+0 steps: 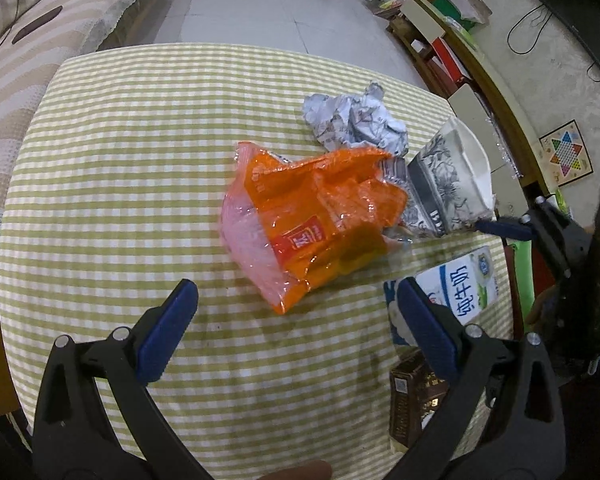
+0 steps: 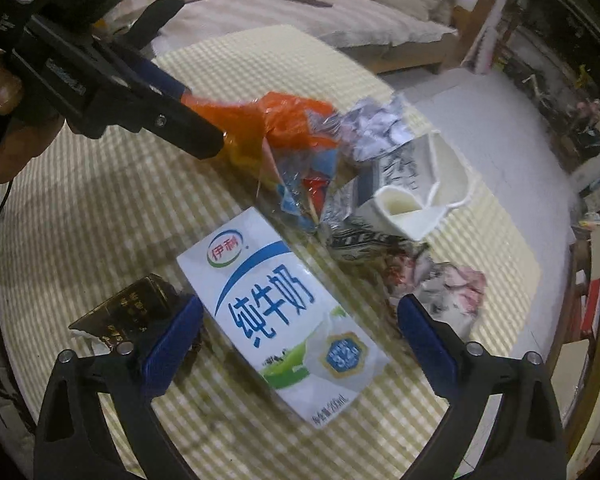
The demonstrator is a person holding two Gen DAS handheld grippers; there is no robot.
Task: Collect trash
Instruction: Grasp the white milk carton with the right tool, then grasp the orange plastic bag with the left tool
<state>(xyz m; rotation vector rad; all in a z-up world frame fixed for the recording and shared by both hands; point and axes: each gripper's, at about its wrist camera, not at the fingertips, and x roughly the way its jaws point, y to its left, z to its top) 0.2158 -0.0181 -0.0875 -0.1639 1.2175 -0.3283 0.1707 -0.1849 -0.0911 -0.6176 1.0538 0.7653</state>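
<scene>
Ahead of the wide-open left gripper (image 1: pixel 296 308), bare checked bench (image 1: pixel 120 168) lay free up to the orange plastic bag (image 1: pixel 312 216). Beyond it, crumpled paper (image 1: pixel 356 120) and a torn patterned box (image 1: pixel 448 184) blocked the far right. Between the right gripper (image 2: pixel 300 316)'s spread fingers lay the milk carton (image 2: pixel 280 304); a dark box (image 2: pixel 128 308) crowded its left finger, crumpled wrappers (image 2: pixel 448 288) its right.

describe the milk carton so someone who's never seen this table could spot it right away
On the green-and-white checked tablecloth, look at the near end of the trash pile, between the right gripper's open jaws. The milk carton lies flat there: the only clean white box, with blue Chinese lettering, beside a dark brown-and-gold box.
</scene>
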